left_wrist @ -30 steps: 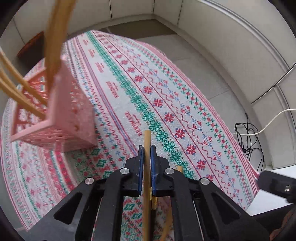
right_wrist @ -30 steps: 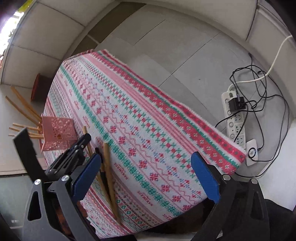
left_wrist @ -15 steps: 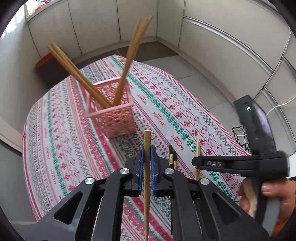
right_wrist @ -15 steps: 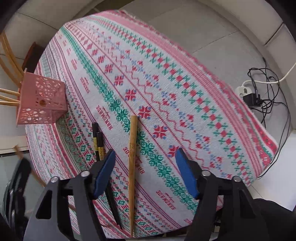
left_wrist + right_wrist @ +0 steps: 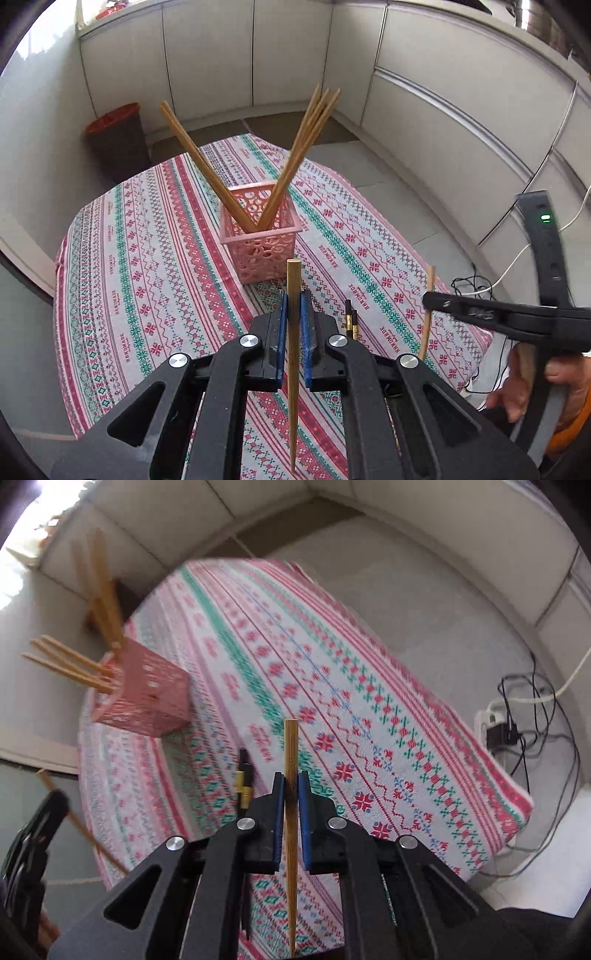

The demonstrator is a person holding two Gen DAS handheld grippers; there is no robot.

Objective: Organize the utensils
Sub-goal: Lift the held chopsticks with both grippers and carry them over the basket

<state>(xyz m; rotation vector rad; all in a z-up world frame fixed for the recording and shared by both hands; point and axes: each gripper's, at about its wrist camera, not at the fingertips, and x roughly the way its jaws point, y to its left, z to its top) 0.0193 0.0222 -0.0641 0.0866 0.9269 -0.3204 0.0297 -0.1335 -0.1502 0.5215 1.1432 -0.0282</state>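
A pink lattice basket (image 5: 260, 242) stands on the patterned tablecloth (image 5: 147, 266) and holds several wooden chopsticks (image 5: 303, 147) leaning out both ways. My left gripper (image 5: 294, 299) is shut on a wooden chopstick (image 5: 293, 354), held in front of the basket. My right gripper (image 5: 291, 782) is shut on another wooden chopstick (image 5: 290, 812), above the cloth at the right; it also shows in the left wrist view (image 5: 428, 306). A pair of black chopsticks with gold bands (image 5: 243, 779) lies on the cloth between the grippers, also in the left wrist view (image 5: 351, 319). The basket shows at the left in the right wrist view (image 5: 147, 698).
A dark bin with an orange rim (image 5: 118, 136) stands on the floor beyond the table. A power strip and cables (image 5: 506, 723) lie on the floor right of the table. White panelled walls surround the space. The table's right edge (image 5: 480, 746) drops to the floor.
My right gripper has closed on the wooden chopstick that lay on the cloth. My left gripper has drawn back from the basket with its chopstick still held.
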